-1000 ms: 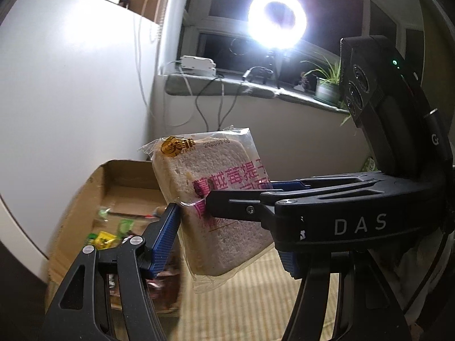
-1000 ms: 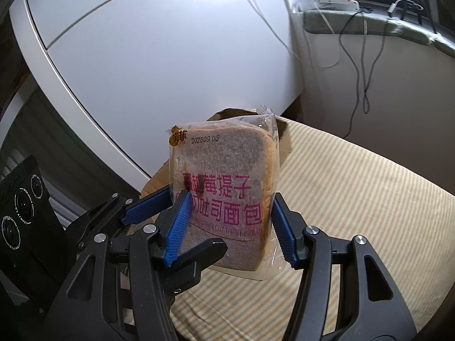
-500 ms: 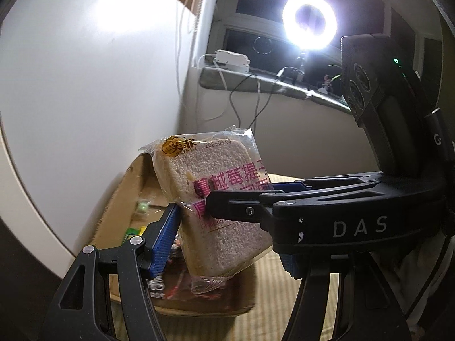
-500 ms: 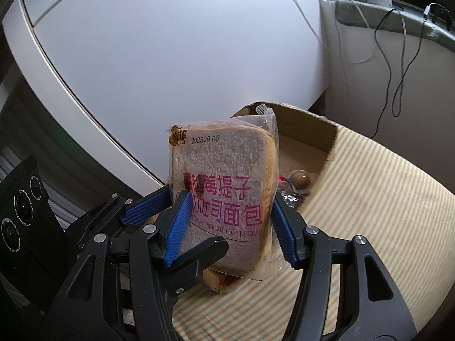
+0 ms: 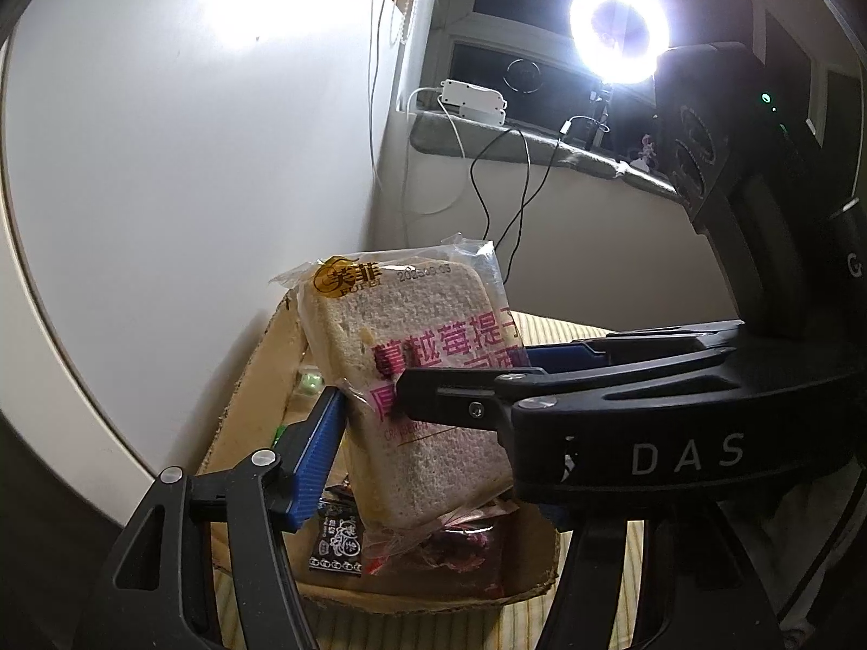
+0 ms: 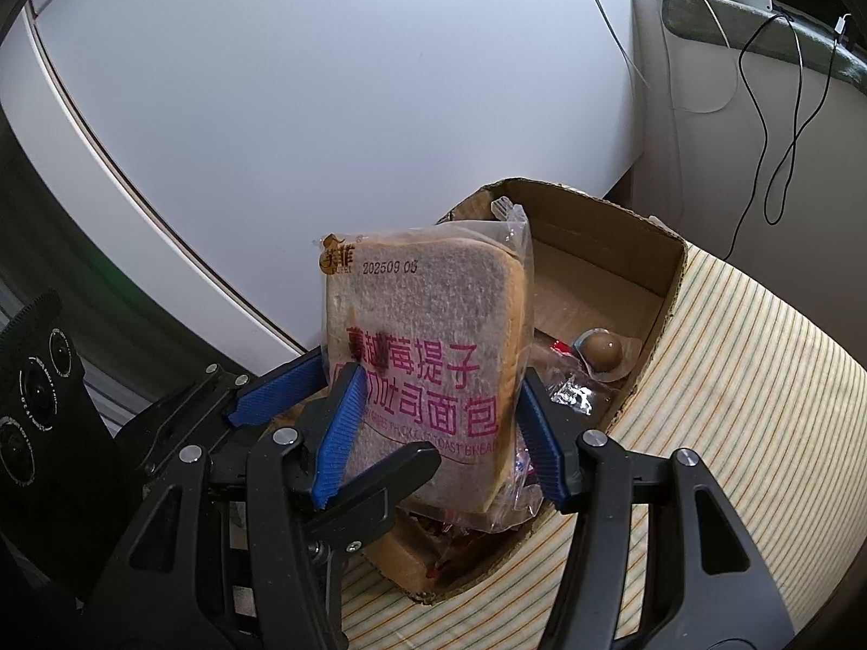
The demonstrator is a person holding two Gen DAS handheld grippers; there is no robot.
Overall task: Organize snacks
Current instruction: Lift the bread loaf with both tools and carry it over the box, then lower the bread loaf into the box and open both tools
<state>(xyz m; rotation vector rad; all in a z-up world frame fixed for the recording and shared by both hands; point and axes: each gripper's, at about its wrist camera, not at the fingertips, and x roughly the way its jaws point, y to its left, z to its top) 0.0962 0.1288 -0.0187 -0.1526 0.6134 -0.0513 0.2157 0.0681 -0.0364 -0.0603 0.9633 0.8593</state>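
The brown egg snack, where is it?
In the right wrist view, the brown egg snack lies inside the cardboard box, just right of the bread packet.

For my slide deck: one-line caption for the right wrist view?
Both claws hold a clear-wrapped slice of toast bread over an open brown cardboard box of snacks.

A ring light [image 5: 619,30] at one o'clock in the left wrist view blooms into glare against the dark window [image 5: 520,38], throws a hot patch on the white panel [image 5: 162,135], while fisheye edges bend and darken.

bread pack [image 6: 428,357] above cardboard box [image 6: 607,227]
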